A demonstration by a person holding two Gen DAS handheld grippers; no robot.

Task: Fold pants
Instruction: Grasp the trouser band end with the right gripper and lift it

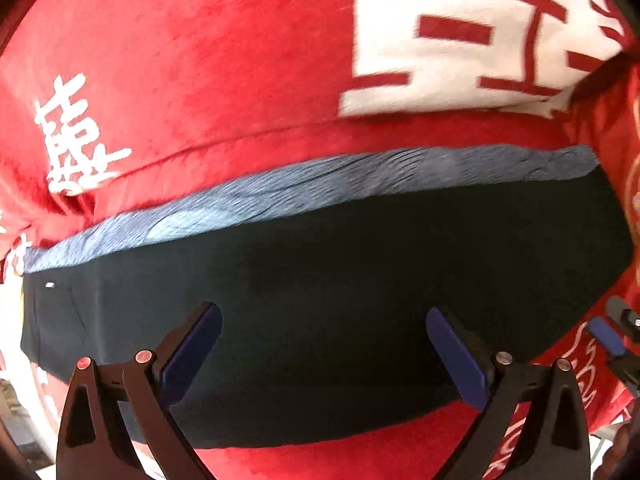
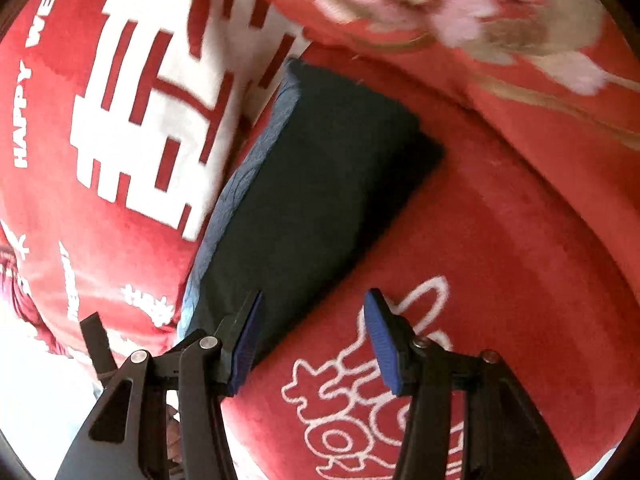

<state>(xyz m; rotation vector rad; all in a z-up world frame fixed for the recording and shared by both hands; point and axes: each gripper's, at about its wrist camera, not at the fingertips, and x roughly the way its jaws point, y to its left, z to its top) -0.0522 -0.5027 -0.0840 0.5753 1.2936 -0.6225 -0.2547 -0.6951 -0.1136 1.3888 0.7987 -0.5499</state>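
- Pants: a dark, flat-folded fabric bundle with a blue-grey ribbed waistband along one edge, lying on a red plush blanket printed with white characters.
- Left gripper: black frame with blue pads; jaws stand wide apart, pointing steeply down. Nothing is clamped between them. The pants lie directly ahead of and under both fingertips; the waistband runs along the far edge, beyond the tips.
- Right gripper: same build; jaws apart, with nothing between them but blanket. The pants lie ahead and to the left, their near corner just beside the left finger. The right finger hangs over a white outline drawing on the blanket.
- A red floral cloth lies ahead of the right gripper, to the right, past the pants.
- In the left wrist view, the right gripper appears at the right edge, beside the pants.
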